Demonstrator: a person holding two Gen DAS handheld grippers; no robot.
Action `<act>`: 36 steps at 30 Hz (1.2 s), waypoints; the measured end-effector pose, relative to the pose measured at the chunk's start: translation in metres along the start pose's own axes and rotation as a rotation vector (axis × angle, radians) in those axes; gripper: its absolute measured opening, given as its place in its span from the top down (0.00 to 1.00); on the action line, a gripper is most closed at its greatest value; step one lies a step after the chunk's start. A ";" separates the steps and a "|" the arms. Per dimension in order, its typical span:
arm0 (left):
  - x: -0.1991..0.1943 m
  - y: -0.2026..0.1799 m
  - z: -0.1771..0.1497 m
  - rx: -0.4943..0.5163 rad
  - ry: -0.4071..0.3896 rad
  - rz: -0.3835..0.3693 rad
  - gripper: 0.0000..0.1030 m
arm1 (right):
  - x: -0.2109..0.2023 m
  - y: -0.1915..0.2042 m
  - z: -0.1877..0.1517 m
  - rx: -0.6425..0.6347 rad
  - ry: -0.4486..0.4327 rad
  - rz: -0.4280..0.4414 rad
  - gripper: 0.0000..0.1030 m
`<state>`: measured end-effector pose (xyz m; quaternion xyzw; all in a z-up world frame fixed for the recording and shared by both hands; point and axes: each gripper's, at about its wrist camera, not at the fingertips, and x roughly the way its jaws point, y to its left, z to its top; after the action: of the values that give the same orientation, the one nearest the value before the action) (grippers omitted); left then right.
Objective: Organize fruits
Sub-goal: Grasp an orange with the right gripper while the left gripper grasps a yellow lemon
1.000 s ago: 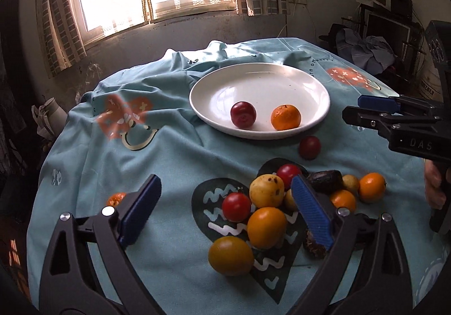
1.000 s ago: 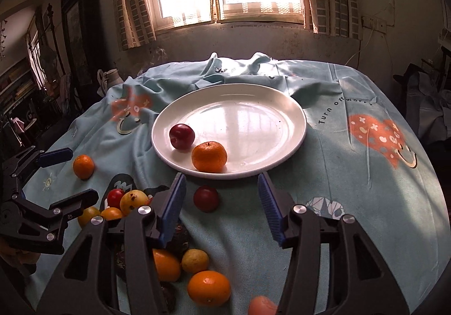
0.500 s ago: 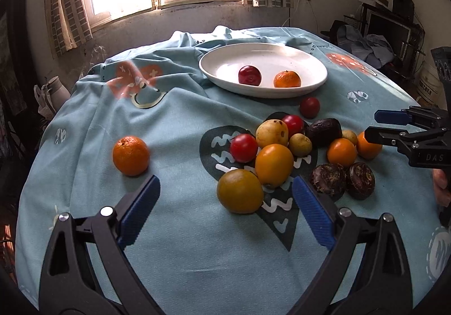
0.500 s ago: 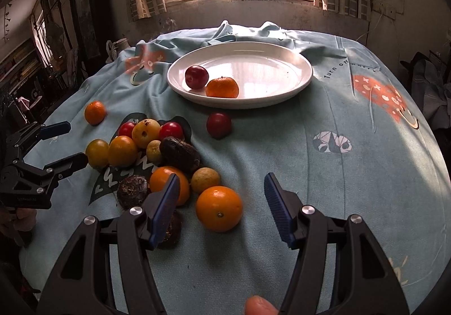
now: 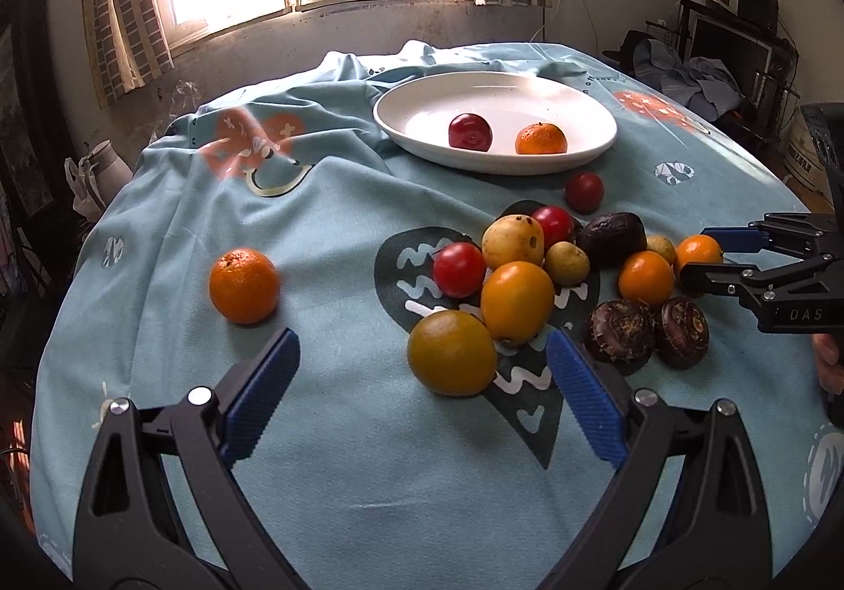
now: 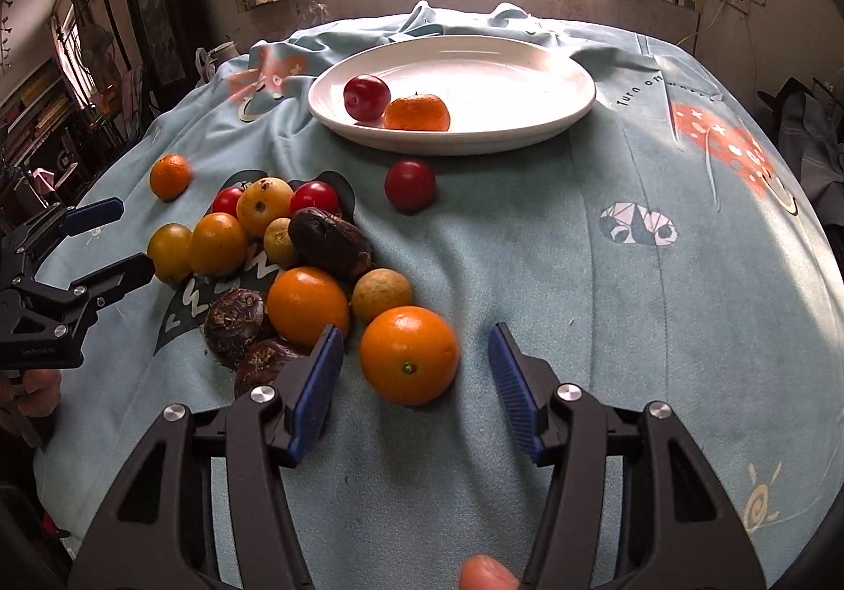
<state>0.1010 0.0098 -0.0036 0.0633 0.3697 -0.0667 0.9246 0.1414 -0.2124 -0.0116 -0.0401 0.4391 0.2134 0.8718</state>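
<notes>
A white plate at the far side holds a red plum and a mandarin. Several fruits lie in a pile on the cloth. A lone orange lies to the left and a red plum lies near the plate. My left gripper is open and empty just before a yellow-green fruit. My right gripper is open, its tips on either side of a large orange.
The round table wears a light blue printed cloth that falls away at the edges. A window and wall stand behind the table. Clutter stands at the right and shelves stand at the left.
Both grippers have pulled back from the plate toward the near side; more of the fruit pile is in view. The right gripper now straddles the large orange. Both stay open.
</notes>
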 end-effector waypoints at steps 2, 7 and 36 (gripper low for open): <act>0.001 -0.001 -0.001 0.006 0.006 -0.003 0.06 | 0.002 0.000 0.000 0.000 0.005 -0.001 0.49; 0.006 -0.003 -0.003 0.018 0.029 0.001 0.06 | -0.003 -0.002 -0.001 0.006 -0.012 -0.002 0.63; 0.030 -0.002 -0.005 0.000 0.096 -0.080 0.60 | -0.009 -0.008 0.001 0.052 -0.034 0.030 0.63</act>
<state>0.1188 0.0061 -0.0287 0.0518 0.4159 -0.1004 0.9024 0.1411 -0.2226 -0.0048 -0.0072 0.4302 0.2156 0.8766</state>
